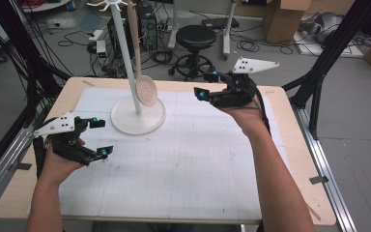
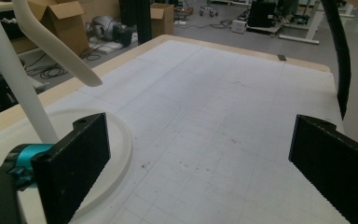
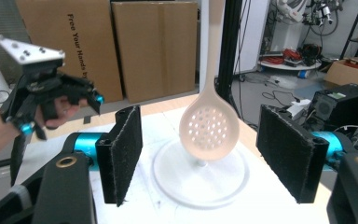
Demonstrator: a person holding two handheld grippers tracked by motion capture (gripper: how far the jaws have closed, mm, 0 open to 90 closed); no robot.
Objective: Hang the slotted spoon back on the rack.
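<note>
Hanging skimmer spoon (image 1: 146, 90) (bowl downward)

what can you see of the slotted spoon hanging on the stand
The slotted spoon is pale beige, plastic-looking, with a long slim handle and a round bowl pierced by many small holes. It hangs bowl-down from a hook at the top of the white stand, its bowl close beside the pole, just above the round base. In the right gripper view it sits between the open jaws of the right gripper but farther off; nothing grips it.
</note>
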